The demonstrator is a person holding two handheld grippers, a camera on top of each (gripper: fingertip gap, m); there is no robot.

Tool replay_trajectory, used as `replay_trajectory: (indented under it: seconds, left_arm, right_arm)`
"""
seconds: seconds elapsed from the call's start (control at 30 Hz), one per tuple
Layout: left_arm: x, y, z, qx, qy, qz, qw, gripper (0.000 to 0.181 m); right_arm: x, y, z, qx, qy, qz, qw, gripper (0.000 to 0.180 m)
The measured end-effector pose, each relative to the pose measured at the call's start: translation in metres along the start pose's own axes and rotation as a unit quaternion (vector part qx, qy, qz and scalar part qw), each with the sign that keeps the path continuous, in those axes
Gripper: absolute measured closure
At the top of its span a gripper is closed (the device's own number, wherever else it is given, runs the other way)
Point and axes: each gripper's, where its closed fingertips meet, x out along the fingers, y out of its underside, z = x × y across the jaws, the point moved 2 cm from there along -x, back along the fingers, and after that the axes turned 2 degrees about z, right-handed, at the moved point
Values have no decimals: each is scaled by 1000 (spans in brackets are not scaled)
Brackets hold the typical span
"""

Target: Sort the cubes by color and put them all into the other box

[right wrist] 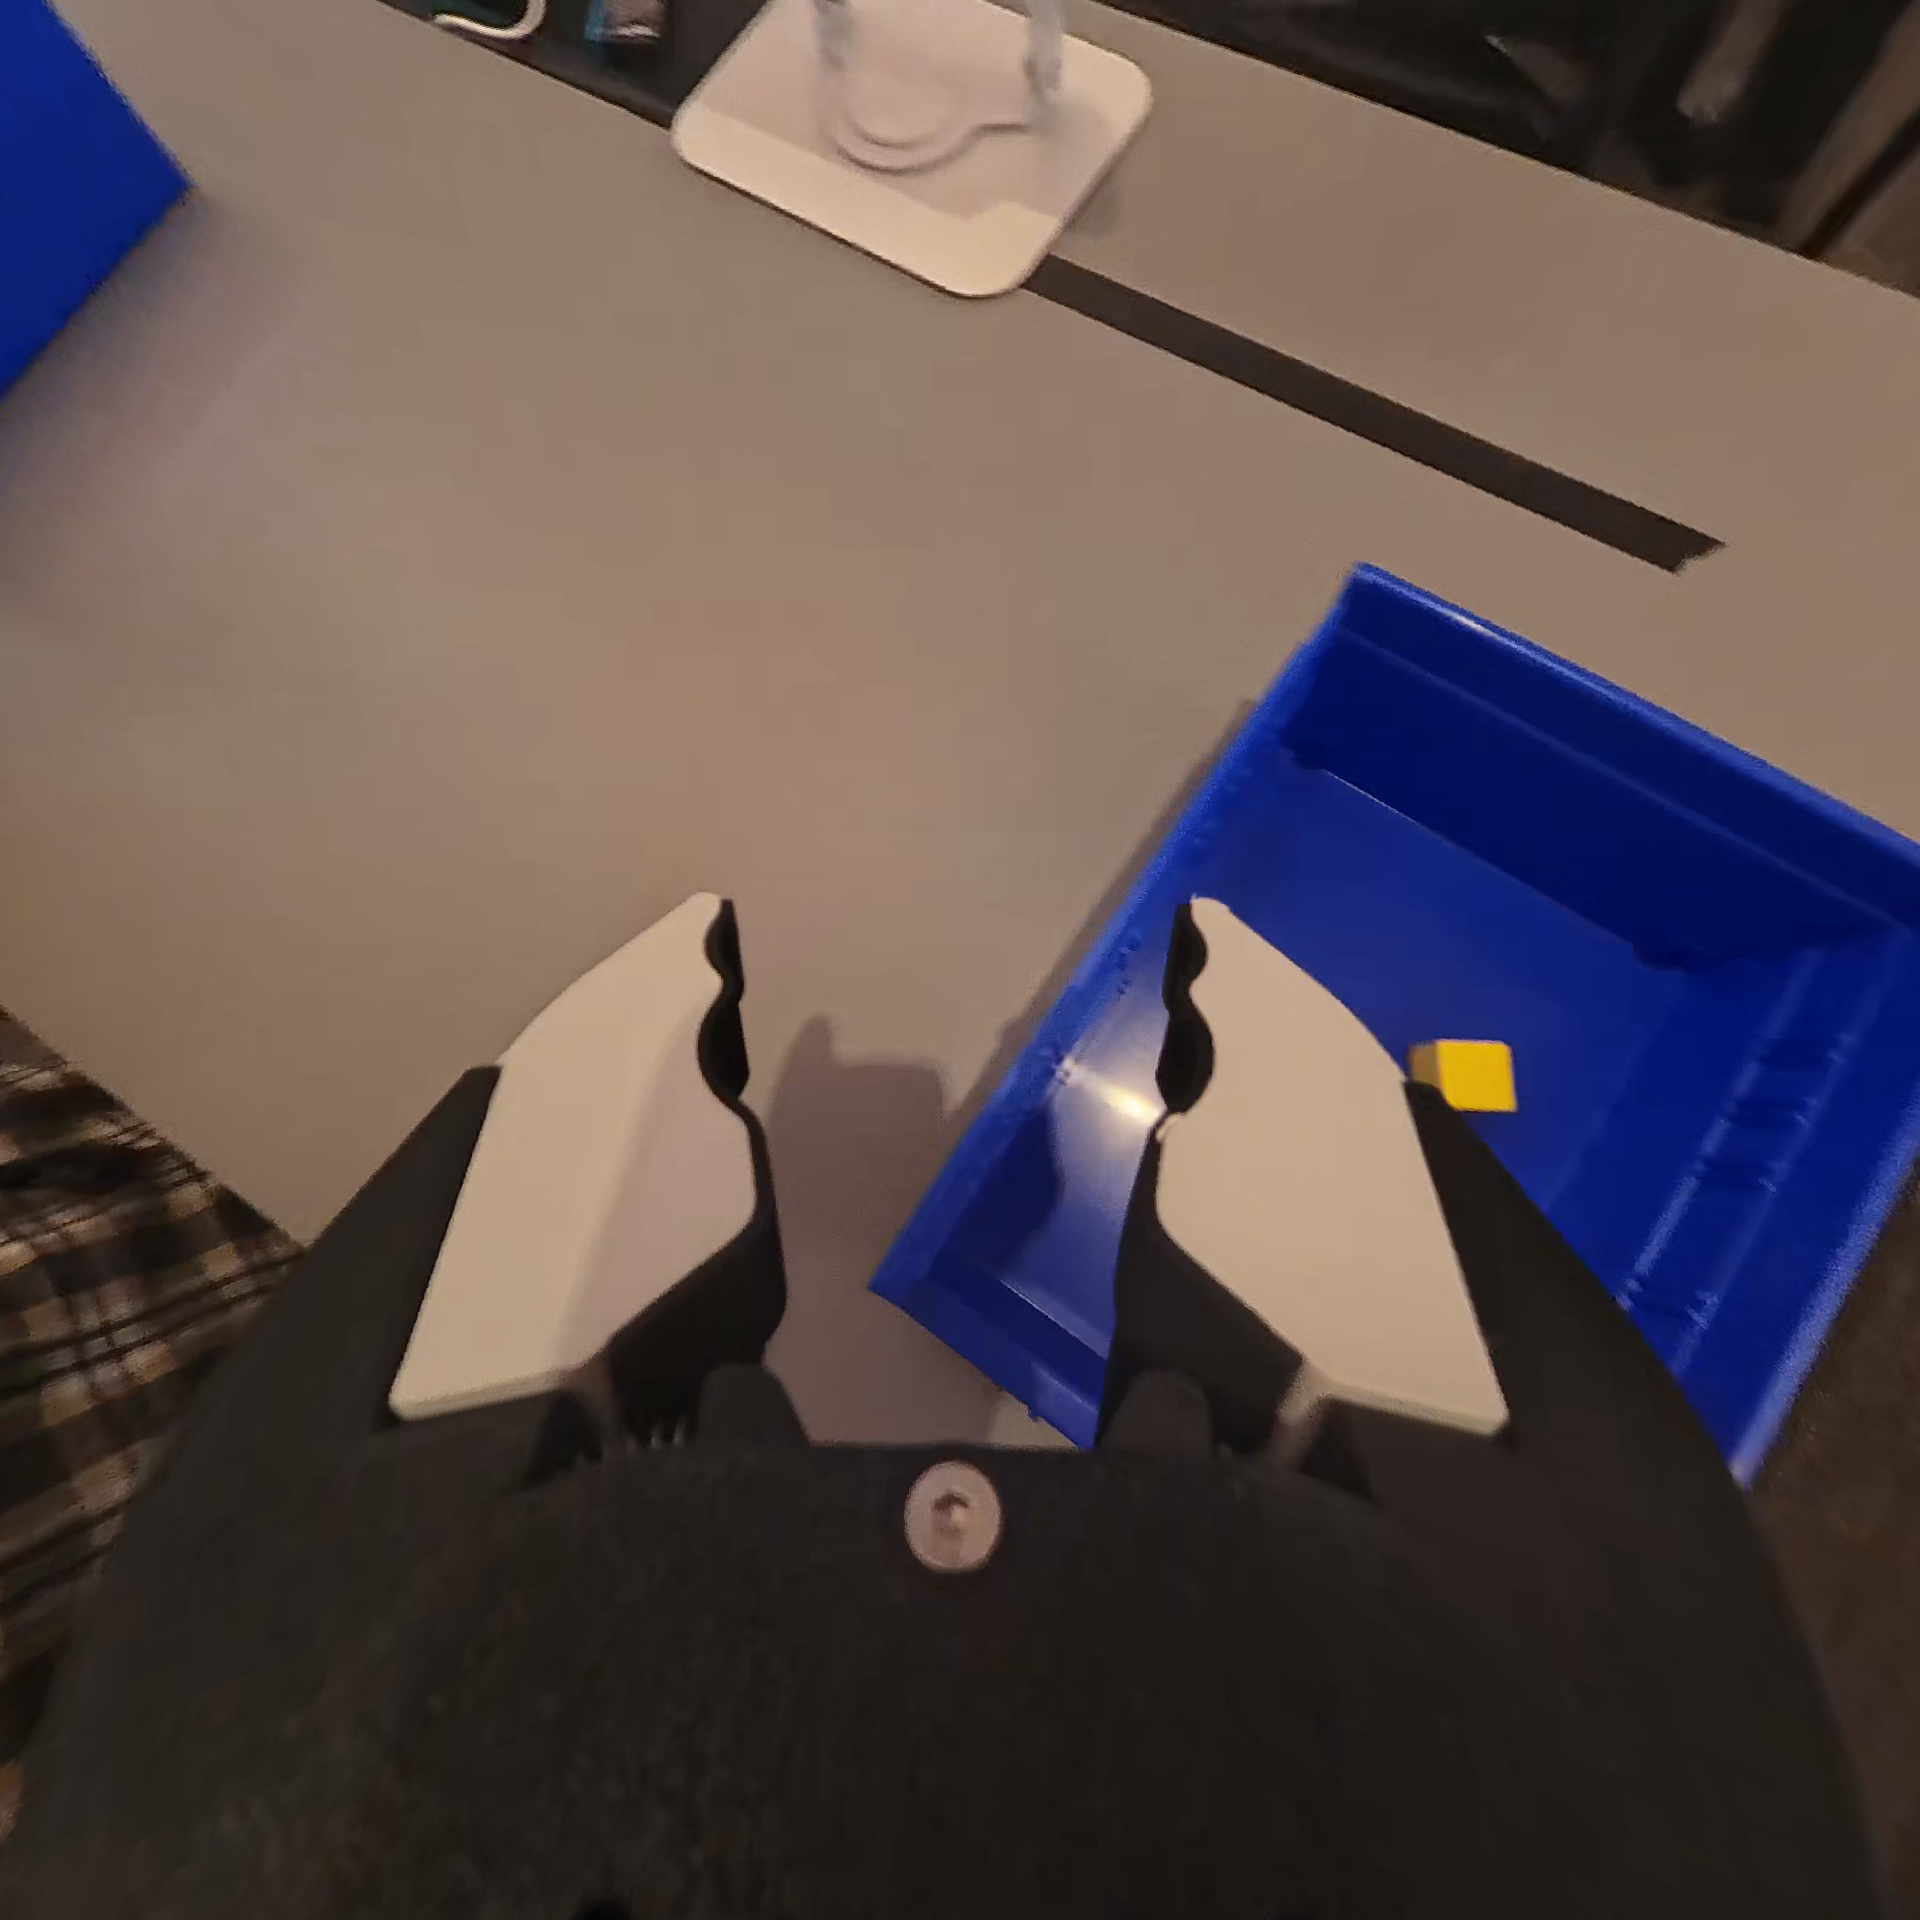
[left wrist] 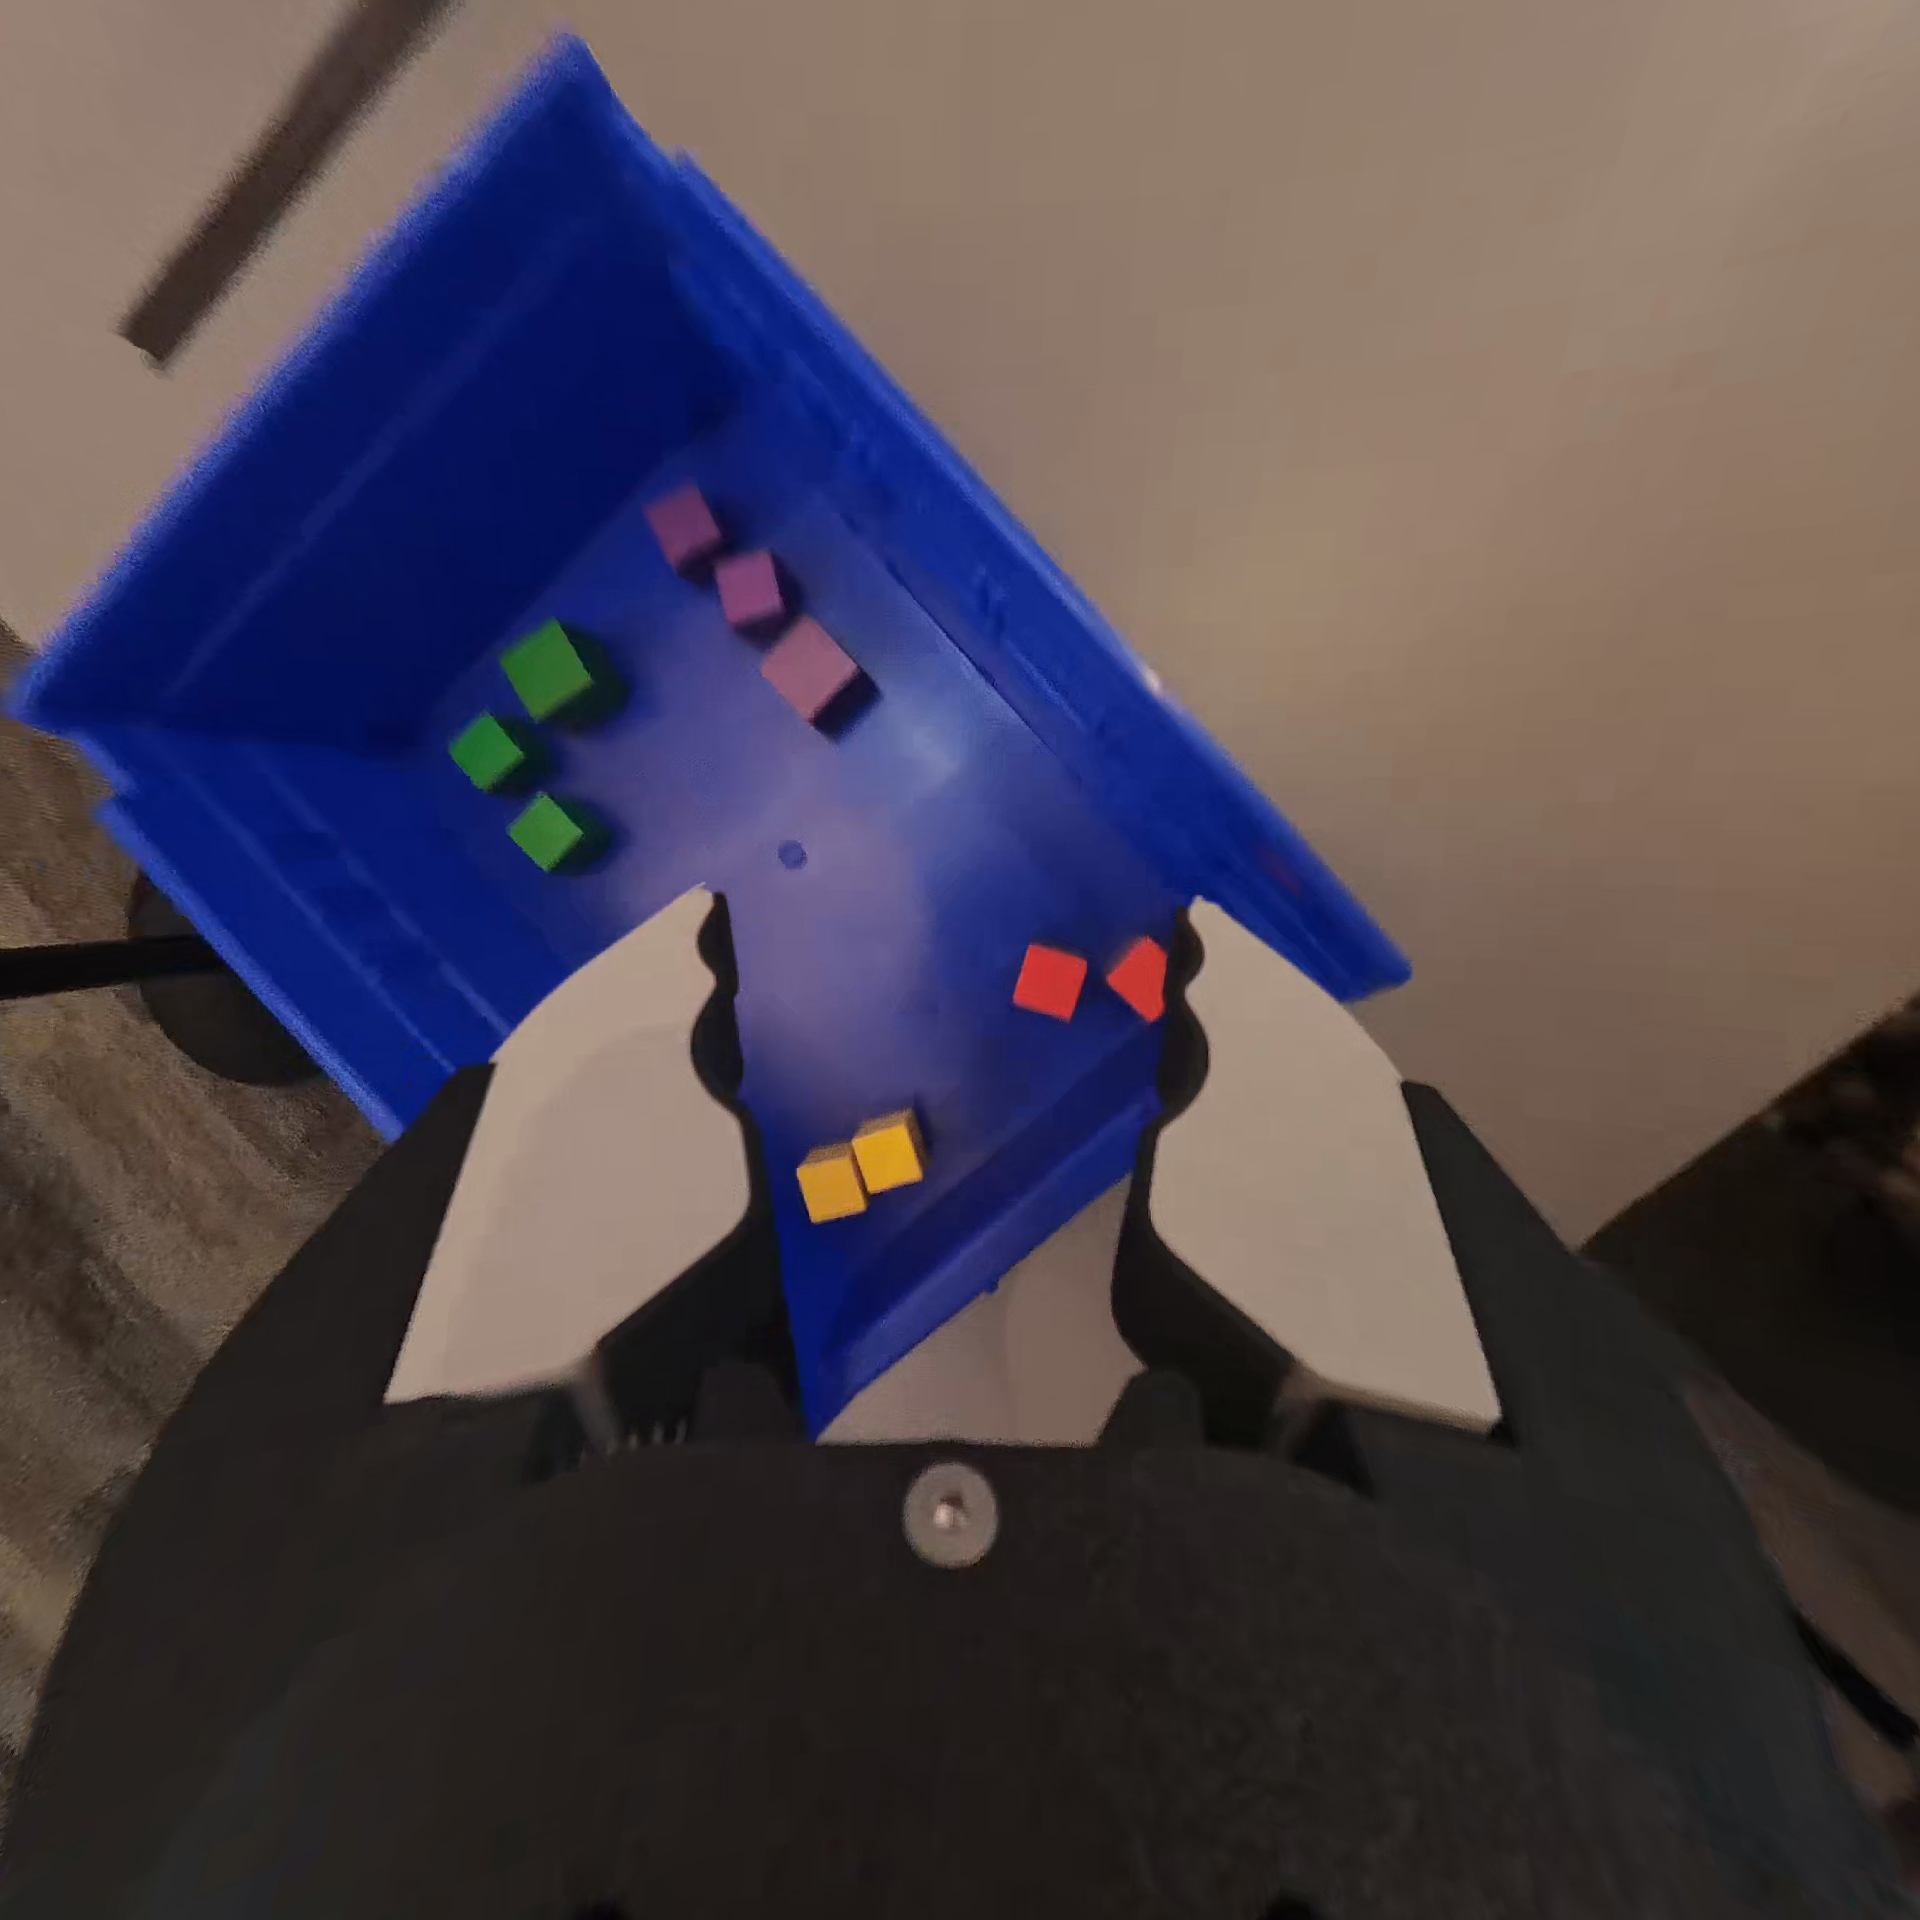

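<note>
In the left wrist view a blue box (left wrist: 343, 582) on the grey table holds cubes grouped by colour: three purple (left wrist: 810, 670), three green (left wrist: 545, 670), two red (left wrist: 1049, 977) and two yellow (left wrist: 862, 1164). My left gripper (left wrist: 951, 914) is open and empty above the box's near end. In the right wrist view a second blue box (right wrist: 1174, 956) holds one yellow cube (right wrist: 1470, 1075). My right gripper (right wrist: 956, 914) is open and empty, over that box's left wall. The first box's corner (right wrist: 73, 197) shows at top left.
A white square stand base (right wrist: 914, 145) sits at the table's far side beside a black strip (right wrist: 1351, 416). The grey table (right wrist: 623, 571) lies between the boxes. Plaid cloth (right wrist: 94, 1278) shows past the near left table edge. Carpet (left wrist: 104, 1195) lies beyond the table edge.
</note>
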Motion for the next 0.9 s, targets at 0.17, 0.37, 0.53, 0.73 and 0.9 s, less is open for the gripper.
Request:
replay_trajectory:
  seconds: [0.17,0.37,0.53,0.73,0.9]
  left_arm:
    - [32,30,-14,38,65,68,995,111]
    - [74,63,-18,95,56,190,975,118]
    - [91,69,-16,95,59,196,974,125]
    - [104,73,-21,92,66,197,974,148]
    - [92,67,-4,84,27,190,978,159]
  right_arm:
    - [8,-10,38,-38,-34,7,999,102]
    - [12,-16,66,-70,-40,21,997,101]
    - [12,-16,78,-82,-40,27,995,101]
    - [11,-19,83,-88,-42,25,995,101]
    - [17,-22,96,-84,-62,10,995,103]
